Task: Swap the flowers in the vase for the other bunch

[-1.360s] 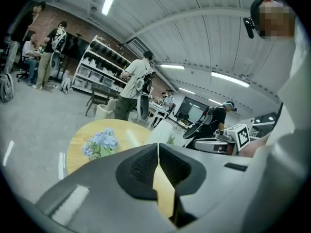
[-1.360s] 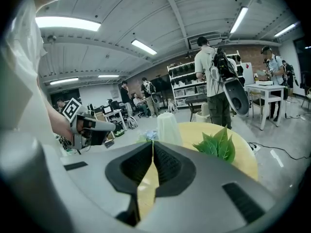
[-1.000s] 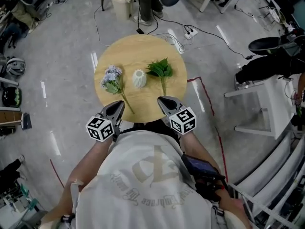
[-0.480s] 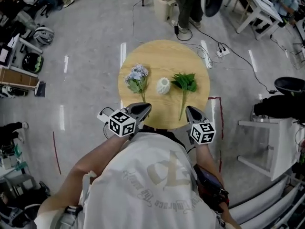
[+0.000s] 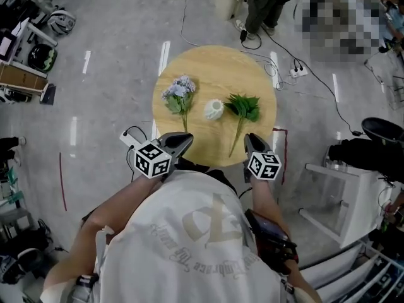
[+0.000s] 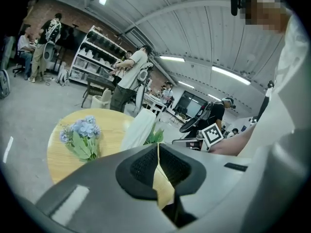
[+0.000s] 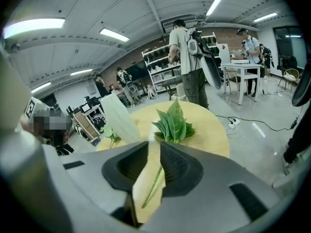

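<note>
Right gripper aimed at the green bunch, frame centre
Jaws just parting, empty, to take its stem; left gripper clenched

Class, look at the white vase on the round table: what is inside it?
Nothing sticks out of the white vase; the blue flower bunch and the green leafy bunch lie on the table beside it. Its inner bottom is hidden.

Overhead, two low views, shared table
</note>
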Tool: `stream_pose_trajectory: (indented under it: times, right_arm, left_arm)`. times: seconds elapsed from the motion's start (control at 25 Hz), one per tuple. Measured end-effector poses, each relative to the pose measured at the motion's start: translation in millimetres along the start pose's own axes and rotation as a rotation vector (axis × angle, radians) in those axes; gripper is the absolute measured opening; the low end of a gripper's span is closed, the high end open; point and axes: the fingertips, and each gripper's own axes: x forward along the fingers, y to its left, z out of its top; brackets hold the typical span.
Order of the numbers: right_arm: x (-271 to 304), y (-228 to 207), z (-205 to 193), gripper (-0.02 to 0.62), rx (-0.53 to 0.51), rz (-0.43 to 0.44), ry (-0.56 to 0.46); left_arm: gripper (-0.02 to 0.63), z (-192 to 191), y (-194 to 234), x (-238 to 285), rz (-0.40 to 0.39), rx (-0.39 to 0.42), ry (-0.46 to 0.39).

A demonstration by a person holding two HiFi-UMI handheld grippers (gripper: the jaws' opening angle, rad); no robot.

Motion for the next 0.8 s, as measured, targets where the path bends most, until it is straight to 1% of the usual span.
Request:
stream_pose_trajectory:
  times: [0.04,0.08,0.2,0.44,0.6,0.8]
  right_arm:
    - [4.2,-2.8,-0.9,0.093,0.007,-0.004,0.011]
    - [8.8,-4.7,-1.2,0.126,0.013,-0.004,0.022]
    - [22.1,-9.5,1.1,0.127,0.037,-0.01,0.034]
    - [47.1,-29.6,-3.2,0.193,0.127,-0.083,0.072]
    - [61.1,-39.8,-3.7,0.222,0.182,-0.099,0.076]
    - [81.2,-50.4,8.5,0.252,0.228,-0.106,0.038]
  left_arm:
    - [0.014,-1.3,1.4,-1.8,0.006,-0.006,-0.002]
    - [0.014,-2.4,3.4,-4.3,0.014,-0.011,-0.004]
    - [0.014,-5.2,10.5,-13.8,0.042,-0.032,-0.008]
    - [0.014,-7.6,20.8,-27.3,0.081,-0.063,-0.022]
    - [0.014,-10.5,26.1,-32.8,0.098,-0.085,-0.024]
    - [0.014,-8.6,31.0,-35.5,0.081,-0.09,-0.035]
